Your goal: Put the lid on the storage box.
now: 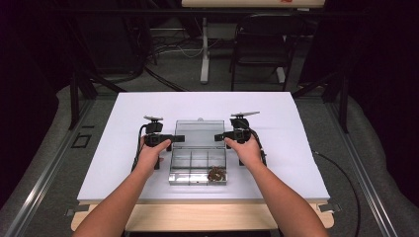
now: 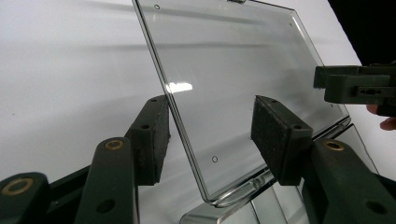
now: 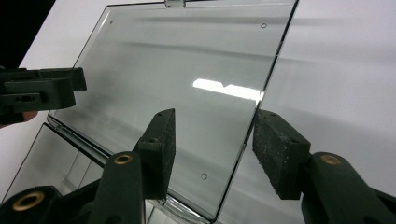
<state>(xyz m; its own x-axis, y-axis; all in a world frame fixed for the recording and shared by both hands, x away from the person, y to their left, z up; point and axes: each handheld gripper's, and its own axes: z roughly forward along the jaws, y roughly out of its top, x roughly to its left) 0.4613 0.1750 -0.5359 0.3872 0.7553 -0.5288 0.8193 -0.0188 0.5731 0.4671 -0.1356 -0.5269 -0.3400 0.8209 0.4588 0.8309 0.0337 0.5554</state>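
Clear plastic caught the overhead light as a person at a white desk [image 1: 123, 148] worked on a compartmented box [image 1: 197, 170] with a hand-held gripper on each side. The box sat near the middle of the desk, toward the front edge, its transparent lid [image 1: 199, 132] raised at the back and tilted away from the person. The left gripper [image 1: 178, 138] stood at the lid's left edge and the right gripper [image 1: 218, 137] at its right edge, both hands level with each other.

In the left gripper view the jaws stood apart, one pad on either side of the lid's [image 2: 233, 84] near edge, with a visible gap on the inner side; whether the outer pad touched the plastic could not be made out. The right gripper view showed the same arrangement: jaws spread, straddling the lid's [image 3: 187, 84] edge, not clamped on it. Each of these views also caught the tip of the opposite gripper across the pane.

A small brownish cluster [image 1: 216, 174] lay in the box's front right compartment, too small and blurred to identify. The other compartments were hard to read through the glare. The box's lower body was cut off at the bottom of both gripper views. Beyond the desk, a dark chair [image 1: 262, 44] stood in deep shadow.
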